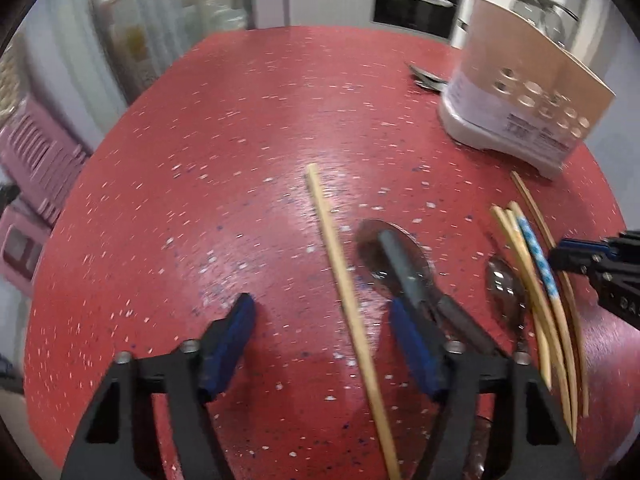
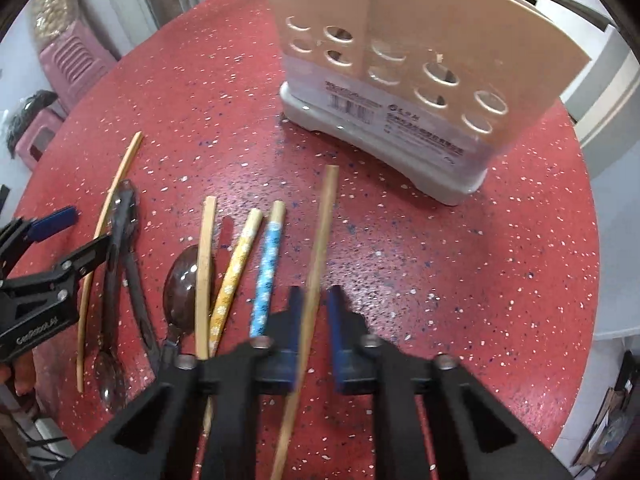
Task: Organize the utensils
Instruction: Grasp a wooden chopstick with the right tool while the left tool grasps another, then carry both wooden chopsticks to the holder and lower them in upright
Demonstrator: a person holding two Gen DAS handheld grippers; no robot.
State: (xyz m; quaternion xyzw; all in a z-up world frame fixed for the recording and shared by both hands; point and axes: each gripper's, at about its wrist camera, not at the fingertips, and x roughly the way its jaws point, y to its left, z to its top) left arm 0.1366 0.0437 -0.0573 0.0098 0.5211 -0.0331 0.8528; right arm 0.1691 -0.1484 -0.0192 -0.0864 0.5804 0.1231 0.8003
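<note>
The right gripper [image 2: 316,320] is clamped on a plain wooden chopstick [image 2: 320,240], which runs up between its blue pads and out past the fingertips toward the utensil holder; the gripper points steeply down at the surface. The left gripper [image 1: 320,320] stands open, its blue pads [image 1: 230,340] well apart, with a pale chopstick [image 1: 340,276] lying on the surface between them, touched by neither as far as can be seen; its right-hand finger sits just beside the dark handles [image 1: 416,284] lying over a large spoon [image 1: 384,248]. It too tilts steeply downward. Between the two grippers, loose on the red speckled surface [image 2: 460,260], lie a yellow flowered chopstick [image 2: 234,276], a blue dotted chopstick [image 2: 266,272], another plain one [image 2: 204,272] crossing a metal spoon [image 2: 182,284], and a thin bent stick [image 2: 108,216] beside more dark-handled cutlery. Farther back stands the beige utensil holder [image 2: 420,40], upright on a white base, its wall pierced with round holes. Beyond the surface's edge are pink plastic stools [image 2: 72,64], and in the left view an oven front [image 1: 416,2] and white cabinets.
</note>
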